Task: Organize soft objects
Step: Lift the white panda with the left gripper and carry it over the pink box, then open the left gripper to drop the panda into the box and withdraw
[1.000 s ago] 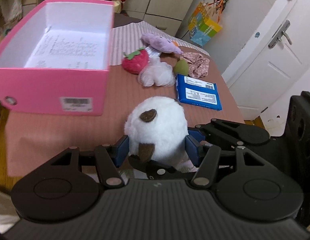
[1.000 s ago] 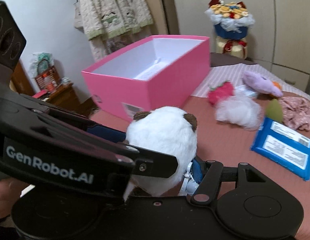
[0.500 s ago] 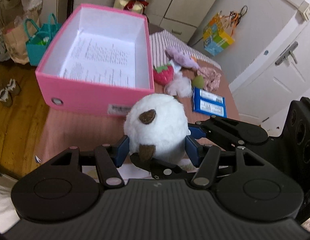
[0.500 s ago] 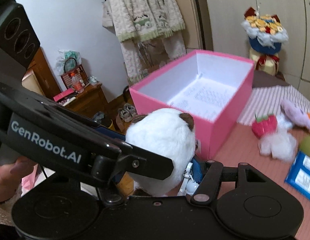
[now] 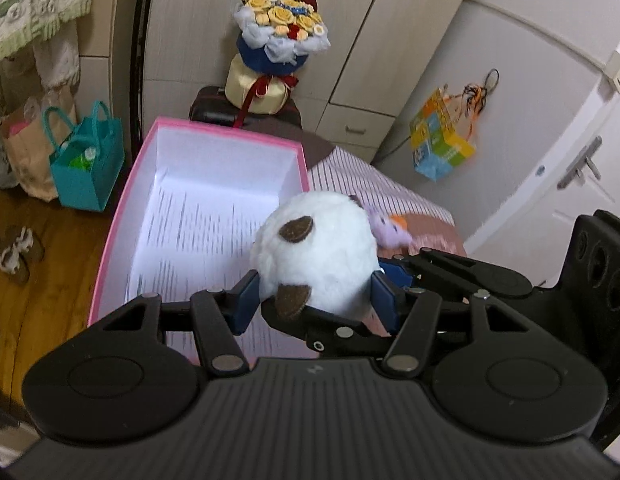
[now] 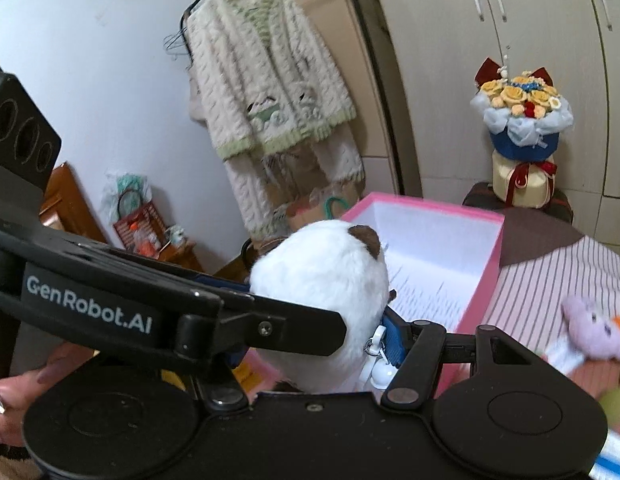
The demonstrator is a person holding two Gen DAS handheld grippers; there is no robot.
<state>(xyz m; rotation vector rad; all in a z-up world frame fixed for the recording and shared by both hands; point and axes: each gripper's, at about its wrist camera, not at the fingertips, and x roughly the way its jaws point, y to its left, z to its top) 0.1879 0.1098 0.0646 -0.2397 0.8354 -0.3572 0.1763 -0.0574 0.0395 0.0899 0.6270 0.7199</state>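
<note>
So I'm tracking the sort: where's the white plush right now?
In both wrist views the white plush sits mid-frame, clamped by both grippers, left and right, at the pink box's near corner.

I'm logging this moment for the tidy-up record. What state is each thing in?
white plush: clamped by both grippers, held above the box.
left hand-held gripper: shut on the plush.
right hand-held gripper: shut on the plush.
pink box: open, only printed paper inside.
purple plush: lying on the table.
</note>
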